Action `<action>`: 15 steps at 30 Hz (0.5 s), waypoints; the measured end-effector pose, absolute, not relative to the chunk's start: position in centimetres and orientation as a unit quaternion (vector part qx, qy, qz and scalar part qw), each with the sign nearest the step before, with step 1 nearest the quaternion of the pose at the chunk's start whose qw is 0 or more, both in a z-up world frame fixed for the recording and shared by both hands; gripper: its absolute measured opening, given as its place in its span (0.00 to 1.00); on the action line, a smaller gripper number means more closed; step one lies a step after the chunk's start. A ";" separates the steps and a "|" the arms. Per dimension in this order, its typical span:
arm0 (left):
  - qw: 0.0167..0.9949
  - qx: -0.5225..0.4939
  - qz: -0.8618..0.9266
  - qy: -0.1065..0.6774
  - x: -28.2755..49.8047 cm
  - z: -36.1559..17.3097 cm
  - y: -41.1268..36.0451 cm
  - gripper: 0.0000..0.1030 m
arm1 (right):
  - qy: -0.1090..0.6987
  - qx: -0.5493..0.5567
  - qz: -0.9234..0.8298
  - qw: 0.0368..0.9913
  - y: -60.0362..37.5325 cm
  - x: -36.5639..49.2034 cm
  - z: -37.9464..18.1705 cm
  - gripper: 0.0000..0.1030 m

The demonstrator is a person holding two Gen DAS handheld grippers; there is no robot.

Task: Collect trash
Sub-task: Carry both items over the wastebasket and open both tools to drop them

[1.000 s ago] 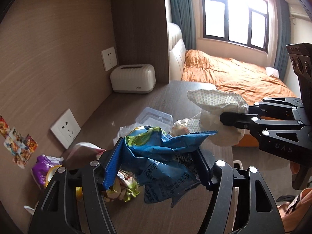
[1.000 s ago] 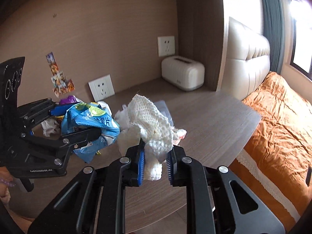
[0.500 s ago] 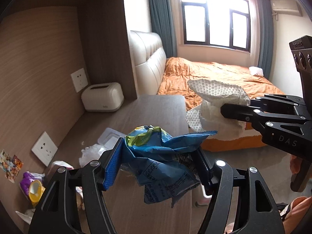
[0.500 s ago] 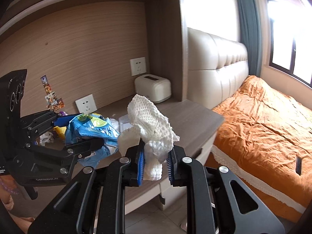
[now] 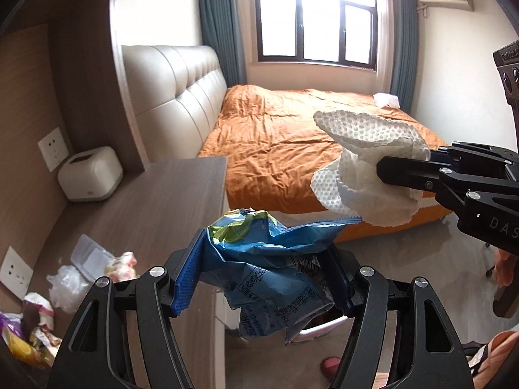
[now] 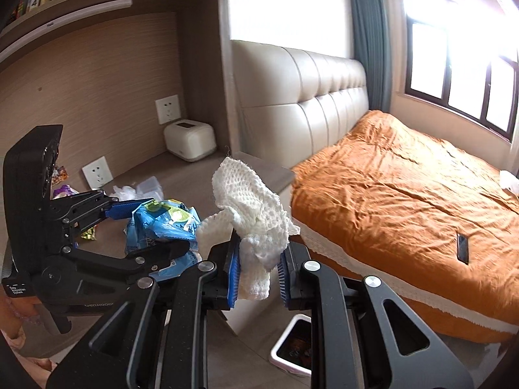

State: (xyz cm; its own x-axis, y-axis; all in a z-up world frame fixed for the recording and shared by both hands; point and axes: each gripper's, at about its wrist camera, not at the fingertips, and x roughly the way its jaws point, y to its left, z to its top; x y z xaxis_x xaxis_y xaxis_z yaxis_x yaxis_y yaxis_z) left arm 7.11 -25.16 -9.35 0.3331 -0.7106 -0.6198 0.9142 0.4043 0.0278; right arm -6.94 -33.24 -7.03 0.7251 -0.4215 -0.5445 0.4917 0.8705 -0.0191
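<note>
Left gripper [image 5: 262, 278] clamps the blue snack bag [image 5: 272, 259], right gripper [image 6: 258, 272] the white tissue [image 6: 253, 207]; centre both over the bin [image 6: 292, 347] before letting go.

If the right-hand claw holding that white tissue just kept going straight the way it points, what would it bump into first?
Probably the floor by the white bin. The right gripper, shut on the white tissue, points downward past the desk edge, short of the bed. Depth is hard to judge.

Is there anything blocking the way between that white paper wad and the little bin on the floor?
Nothing visible: the white paper wad hangs in the right gripper, with open air down to the bin beside the desk.
</note>
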 end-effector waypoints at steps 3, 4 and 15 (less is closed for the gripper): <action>0.780 0.199 -0.526 0.276 6.0 -10.3 -27.4 0.64 | 0.284 0.073 -0.260 0.920 -34.7 -8.5 -7.7 0.21; 0.776 0.202 -0.529 0.278 5.6 -10.6 -28.1 0.64 | 0.287 0.075 -0.263 0.918 -35.1 -8.9 -7.9 0.21; 0.735 0.233 -0.559 0.306 3.2 -15.8 -34.4 0.64 | 0.325 0.112 -0.295 0.892 -40.0 -12.3 -11.6 0.21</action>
State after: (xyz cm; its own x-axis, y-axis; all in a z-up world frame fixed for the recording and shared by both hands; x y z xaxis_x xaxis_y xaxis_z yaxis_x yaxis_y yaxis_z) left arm 3.16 -34.38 -15.75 0.1891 -0.6782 -0.7101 0.9636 0.2673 0.0013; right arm -12.32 -40.03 -11.55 0.6151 -0.4529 -0.6455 0.5980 0.8015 0.0075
